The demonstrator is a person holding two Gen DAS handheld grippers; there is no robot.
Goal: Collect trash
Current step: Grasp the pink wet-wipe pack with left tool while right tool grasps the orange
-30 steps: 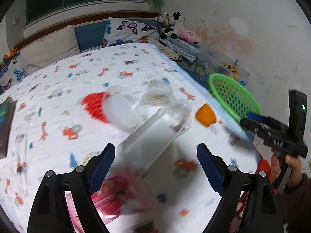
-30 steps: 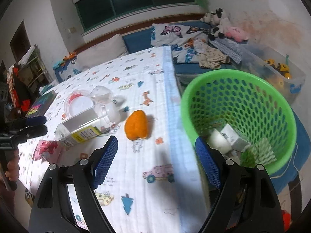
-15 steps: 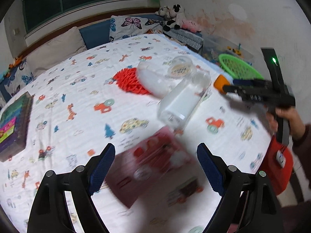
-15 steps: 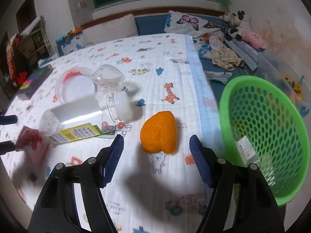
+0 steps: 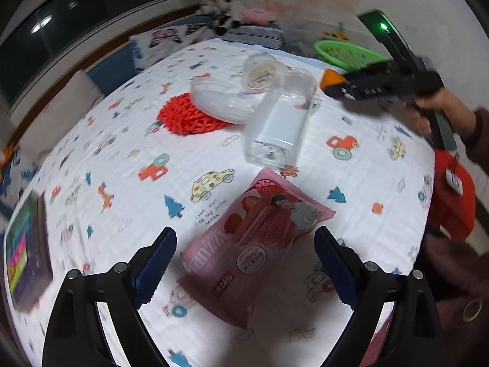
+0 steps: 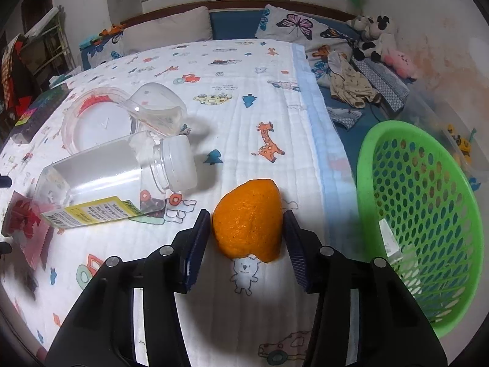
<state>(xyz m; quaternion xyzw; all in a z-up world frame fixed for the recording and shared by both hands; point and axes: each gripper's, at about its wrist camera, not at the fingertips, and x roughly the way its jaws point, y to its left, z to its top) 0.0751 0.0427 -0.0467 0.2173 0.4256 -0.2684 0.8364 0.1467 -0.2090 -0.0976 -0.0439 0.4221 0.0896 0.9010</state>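
Note:
A pink snack wrapper (image 5: 253,244) lies flat on the printed bedsheet, between the open fingers of my left gripper (image 5: 244,263). An orange peel (image 6: 247,217) lies near the bed's right edge. My right gripper (image 6: 247,238) brackets the peel with its jaws partly closed, pads close to its sides without a clear grip. A clear plastic jar (image 6: 119,180) with a white cap lies on its side left of the peel; it also shows in the left wrist view (image 5: 278,122). A green basket (image 6: 421,217) holding some trash stands right of the bed.
A clear round lid (image 6: 97,122) and a small clear cup (image 6: 159,107) lie behind the jar, with a red mesh piece (image 5: 186,116) under the lid. A dark book (image 5: 27,253) lies at the bed's left edge. Pillows and plush toys (image 6: 373,36) sit at the back.
My left gripper has pulled back from the jar and now frames the pink wrapper. My right gripper has swung left from the basket to the peel and narrowed around it.

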